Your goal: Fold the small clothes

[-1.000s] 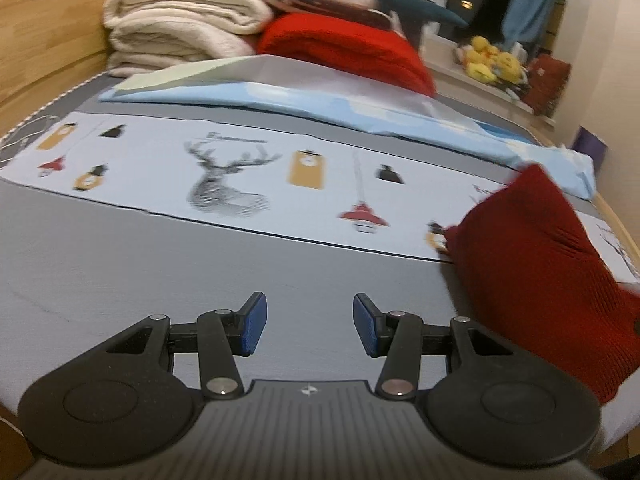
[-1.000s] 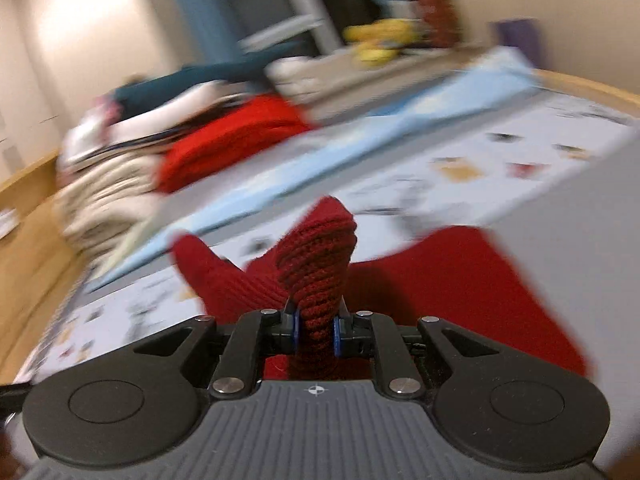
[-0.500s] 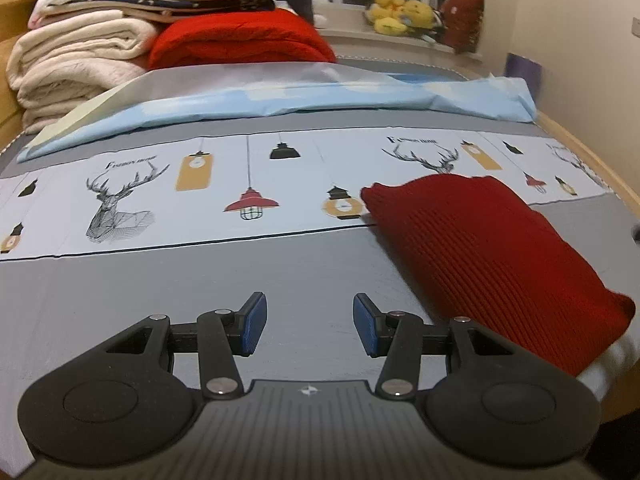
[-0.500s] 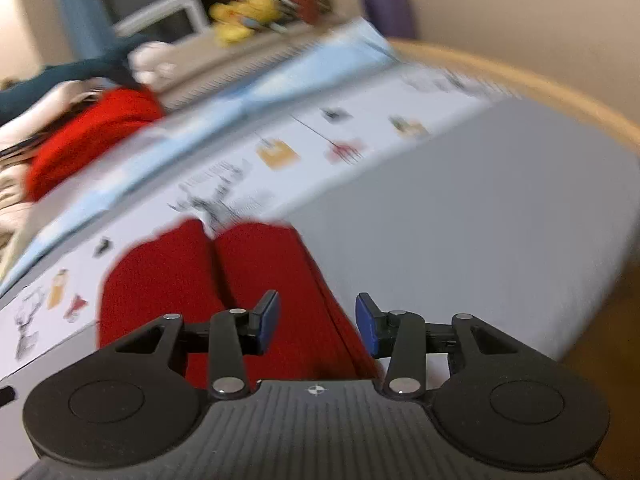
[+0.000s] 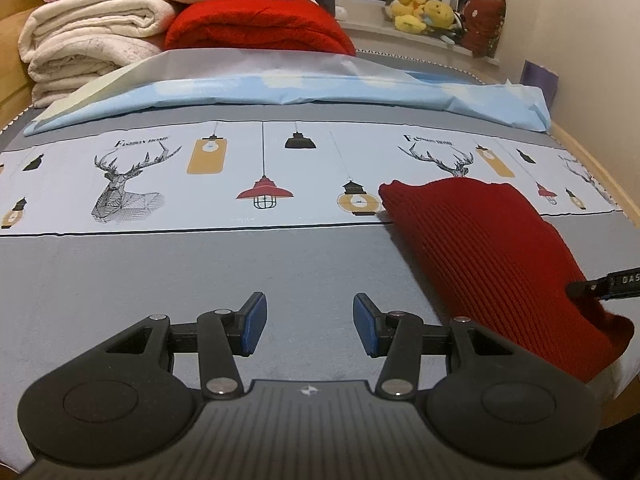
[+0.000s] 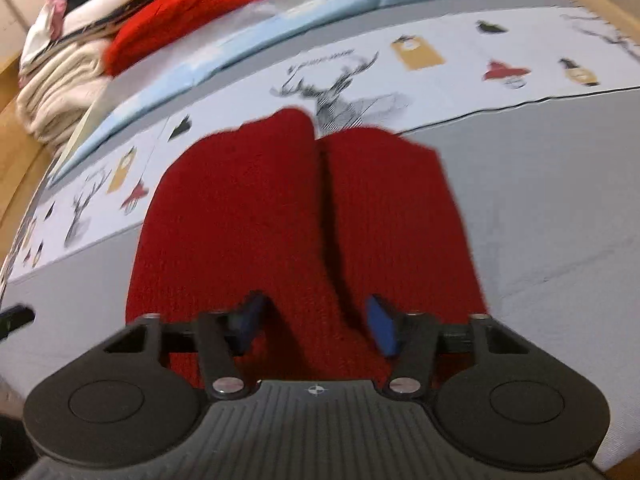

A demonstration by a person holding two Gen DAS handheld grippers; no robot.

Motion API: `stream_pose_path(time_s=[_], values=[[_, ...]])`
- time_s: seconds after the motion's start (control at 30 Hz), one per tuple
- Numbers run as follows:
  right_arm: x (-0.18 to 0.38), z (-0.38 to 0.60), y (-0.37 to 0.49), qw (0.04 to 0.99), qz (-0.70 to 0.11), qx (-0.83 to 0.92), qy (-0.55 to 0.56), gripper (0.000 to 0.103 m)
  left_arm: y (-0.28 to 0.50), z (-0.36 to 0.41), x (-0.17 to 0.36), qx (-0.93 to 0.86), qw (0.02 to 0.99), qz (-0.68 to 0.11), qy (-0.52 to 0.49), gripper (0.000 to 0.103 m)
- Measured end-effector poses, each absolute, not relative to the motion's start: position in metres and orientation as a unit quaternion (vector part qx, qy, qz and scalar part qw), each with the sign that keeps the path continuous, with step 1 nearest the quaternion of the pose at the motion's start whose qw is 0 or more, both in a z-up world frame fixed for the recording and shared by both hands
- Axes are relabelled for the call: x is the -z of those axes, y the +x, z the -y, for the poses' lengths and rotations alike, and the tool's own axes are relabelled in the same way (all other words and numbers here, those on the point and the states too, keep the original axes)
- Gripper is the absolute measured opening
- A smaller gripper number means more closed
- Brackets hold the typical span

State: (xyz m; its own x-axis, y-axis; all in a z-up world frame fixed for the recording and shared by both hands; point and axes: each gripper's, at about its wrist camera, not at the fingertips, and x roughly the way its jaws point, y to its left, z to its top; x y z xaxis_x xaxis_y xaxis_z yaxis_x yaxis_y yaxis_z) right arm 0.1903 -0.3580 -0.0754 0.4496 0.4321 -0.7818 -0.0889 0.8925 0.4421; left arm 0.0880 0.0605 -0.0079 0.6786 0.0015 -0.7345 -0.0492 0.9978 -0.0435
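Bed (image 5: pixel 120 280): grey sheet filling the lower half of both views, crossed by a pale printed band (image 5: pixel 280 176) with stags, lamps and lanterns.

Red knit garment (image 5: pixel 492 248): ribbed, dark red, lying flat at the right of the left wrist view, its far corner over the printed band and its near end at the bed's right edge. In the right wrist view (image 6: pixel 296 216) it sits at centre frame, 2 lobes side by side with a dark crease between them.

Left gripper (image 5: pixel 308 330): low centre of its view, over bare grey sheet just left of the garment; blue pads (image 5: pixel 254 326) stand apart with nothing between them.

Right gripper (image 6: pixel 316 328): low centre of its view, directly over the near end of the garment. Its jaws have just been narrowing; the pads (image 6: pixel 382 330) remain apart, with red knit lying between them and not visibly pinched. View blurred. Its black tip shows at the right edge of the left wrist view (image 5: pixel 600 286), over the garment's near end.

Background, upper frame of left view: light blue folded cover (image 5: pixel 320 92); cream blankets (image 5: pixel 88 36), stacked, upper left; bright red folded blanket (image 5: pixel 256 24) beside them; yellow plush toys (image 5: pixel 424 10), upper right on a sill.
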Motion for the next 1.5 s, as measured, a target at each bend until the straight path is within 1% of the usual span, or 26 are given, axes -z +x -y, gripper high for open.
stream_pose_path(time_s=[0.03,0.07,0.13,0.2,0.27,0.37,0.43,0.47,0.5,0.53,0.63,0.67,0.73,0.8,0.87,0.93,1.0,1.17,1.2,1.3,1.33,1.37,1.4,1.43,1.47,1.5], values=[[0.071,0.359,0.189,0.840,-0.490,-0.160,0.172,0.022,0.090,-0.059,0.009,-0.012,0.915,-0.402,-0.032,0.053],[0.064,0.365,0.183,0.850,-0.470,-0.162,0.173,0.018,0.091,-0.058,0.009,-0.011,0.915,-0.403,-0.035,0.053],[0.037,0.385,0.168,0.880,-0.396,-0.155,0.213,0.013,0.093,-0.052,0.011,-0.006,0.914,-0.404,-0.039,0.053],[0.027,0.403,0.156,0.894,-0.359,-0.125,0.235,0.013,0.094,-0.045,0.012,0.003,0.914,-0.405,-0.038,0.053],[0.032,0.402,0.153,0.908,-0.379,-0.085,0.158,0.013,0.095,-0.035,0.014,0.017,0.914,-0.405,-0.034,0.053],[0.074,0.398,0.167,0.861,-0.489,-0.081,0.115,0.014,0.096,-0.016,0.017,0.043,0.912,-0.406,-0.023,0.053],[0.082,0.394,0.173,0.853,-0.506,-0.082,0.097,0.023,0.096,-0.004,0.020,0.061,0.911,-0.408,-0.026,0.053],[0.081,0.394,0.175,0.857,-0.500,-0.079,0.094,0.026,0.096,0.000,0.021,0.069,0.909,-0.410,-0.033,0.053],[0.080,0.396,0.176,0.859,-0.496,-0.071,0.100,0.035,0.096,0.004,0.022,0.079,0.907,-0.411,-0.045,0.053],[0.078,0.399,0.177,0.860,-0.494,-0.063,0.113,0.045,0.098,0.007,0.022,0.091,0.904,-0.413,-0.059,0.055],[0.072,0.409,0.177,0.862,-0.475,-0.052,0.169,0.049,0.102,0.014,0.025,0.113,0.896,-0.420,-0.093,0.064],[0.070,0.413,0.180,0.864,-0.468,-0.041,0.180,0.051,0.105,0.017,0.027,0.117,0.892,-0.424,-0.101,0.064],[0.071,0.421,0.175,0.864,-0.465,-0.022,0.191,0.062,0.113,0.019,0.031,0.123,0.883,-0.435,-0.127,0.064],[0.076,0.429,0.174,0.856,-0.475,-0.006,0.202,0.067,0.124,0.021,0.033,0.128,0.873,-0.445,-0.152,0.064],[0.083,0.437,0.177,0.845,-0.486,0.012,0.223,0.067,0.137,0.023,0.034,0.132,0.865,-0.455,-0.166,0.066],[0.093,0.442,0.182,0.833,-0.498,0.021,0.240,0.067,0.154,0.024,0.039,0.133,0.855,-0.467,-0.182,0.074],[0.101,0.442,0.186,0.822,-0.513,0.019,0.246,0.067,0.172,0.022,0.048,0.137,0.838,-0.481,-0.216,0.078],[0.112,0.433,0.193,0.811,-0.535,0.012,0.236,0.070,0.211,0.025,0.094,0.138,0.781,-0.527,-0.304,0.080],[0.113,0.433,0.194,0.810,-0.536,0.012,0.239,0.070,0.214,0.027,0.101,0.138,0.774,-0.528,-0.321,0.084],[0.114,0.431,0.195,0.805,-0.538,0.009,0.250,0.068,0.224,0.033,0.117,0.144,0.760,-0.527,-0.353,0.089],[0.113,0.430,0.195,0.805,-0.537,0.004,0.251,0.063,0.227,0.036,0.121,0.141,0.760,-0.526,-0.356,0.090],[0.113,0.428,0.195,0.807,-0.535,0.000,0.250,0.061,0.228,0.038,0.124,0.140,0.759,-0.524,-0.359,0.090],[0.112,0.427,0.195,0.809,-0.533,-0.006,0.249,0.055,0.230,0.039,0.127,0.140,0.759,-0.523,-0.363,0.090],[0.110,0.424,0.195,0.811,-0.531,-0.011,0.246,0.049,0.230,0.039,0.128,0.140,0.761,-0.520,-0.361,0.084],[0.109,0.423,0.195,0.813,-0.529,-0.015,0.243,0.045,0.230,0.039,0.126,0.140,0.766,-0.516,-0.356,0.079],[0.107,0.421,0.195,0.816,-0.526,-0.018,0.240,0.041,0.230,0.039,0.123,0.142,0.770,-0.512,-0.354,0.069]])
